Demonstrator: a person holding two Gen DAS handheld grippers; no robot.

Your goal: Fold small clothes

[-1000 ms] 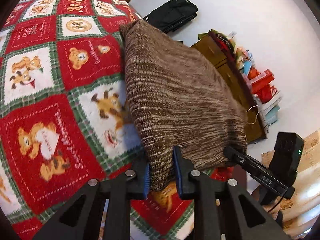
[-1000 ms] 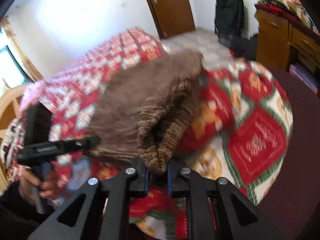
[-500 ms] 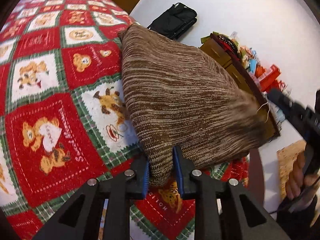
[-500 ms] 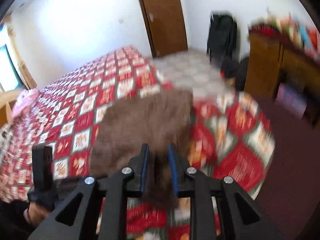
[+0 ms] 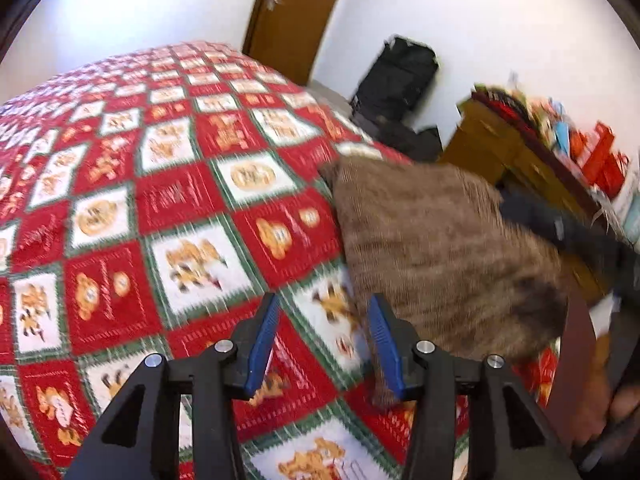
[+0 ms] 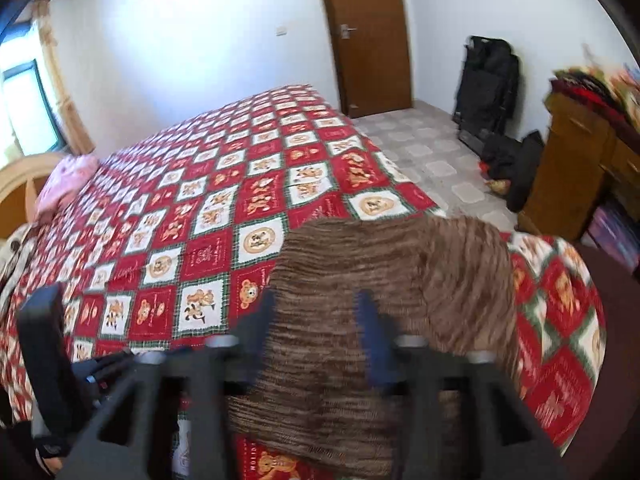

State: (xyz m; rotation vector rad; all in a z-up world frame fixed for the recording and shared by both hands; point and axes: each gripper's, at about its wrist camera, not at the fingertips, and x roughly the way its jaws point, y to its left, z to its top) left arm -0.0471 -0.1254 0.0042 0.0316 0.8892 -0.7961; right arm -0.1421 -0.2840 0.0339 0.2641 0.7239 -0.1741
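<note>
A brown knitted garment lies folded near the corner of the bed, on a red, white and green teddy-bear bedspread. My left gripper hovers over its near left corner with jaws opening. A strip of the knit hangs beside the right blue pad, and nothing is pressed. In the right wrist view my right gripper is blurred above the garment. Its jaws are opening too, with the cloth lying loose below them. The right gripper shows as a dark bar past the garment in the left wrist view.
A wooden dresser piled with clutter stands right of the bed, with black bags and a brown door behind on the tiled floor. A pink item lies by the headboard. The left gripper's body shows at the lower left.
Both grippers have let go of the brown garment and opened. They rose and pulled back, and the garment's lifted near edge has dropped onto the bedspread.
</note>
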